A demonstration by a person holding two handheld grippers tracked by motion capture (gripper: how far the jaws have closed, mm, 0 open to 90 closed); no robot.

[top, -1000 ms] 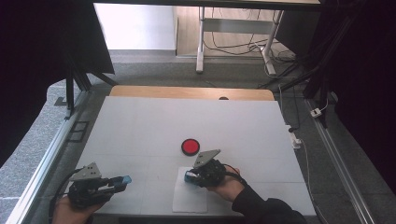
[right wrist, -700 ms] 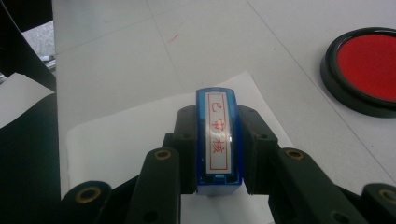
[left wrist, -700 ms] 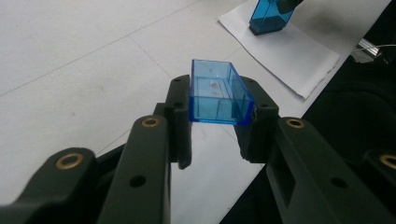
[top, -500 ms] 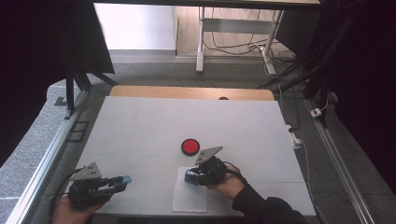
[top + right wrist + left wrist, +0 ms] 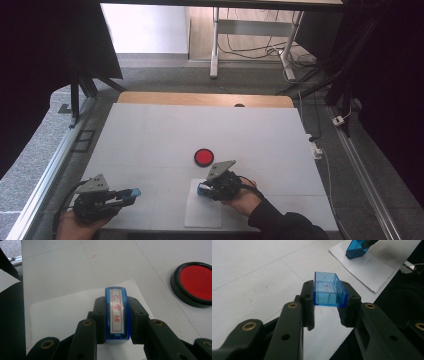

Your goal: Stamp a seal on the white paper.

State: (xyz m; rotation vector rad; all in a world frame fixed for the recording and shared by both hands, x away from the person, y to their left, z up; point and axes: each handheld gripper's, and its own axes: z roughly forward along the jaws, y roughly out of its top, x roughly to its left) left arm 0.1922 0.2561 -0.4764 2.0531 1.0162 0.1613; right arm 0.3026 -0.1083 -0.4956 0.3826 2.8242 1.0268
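My left gripper [image 5: 126, 194] rests at the table's near left, shut on a clear blue stamp cap [image 5: 328, 290] whose open side faces away from me. At the near middle, my right gripper [image 5: 207, 189] is shut on a blue stamp [image 5: 117, 315] with a white label and red characters. The stamp [image 5: 356, 248] is tilted over a white paper sheet [image 5: 202, 212]; I cannot tell whether it touches the sheet. A round red ink pad [image 5: 203, 157] in a black case lies just beyond the sheet, also to the right as the ink pad [image 5: 196, 282] in the right gripper view.
The white table [image 5: 165, 130] has a wooden strip [image 5: 200, 98] along its far edge. Aluminium rails [image 5: 47, 185] run along both sides. Beyond the table stand desk legs and cables [image 5: 290, 60] on the floor.
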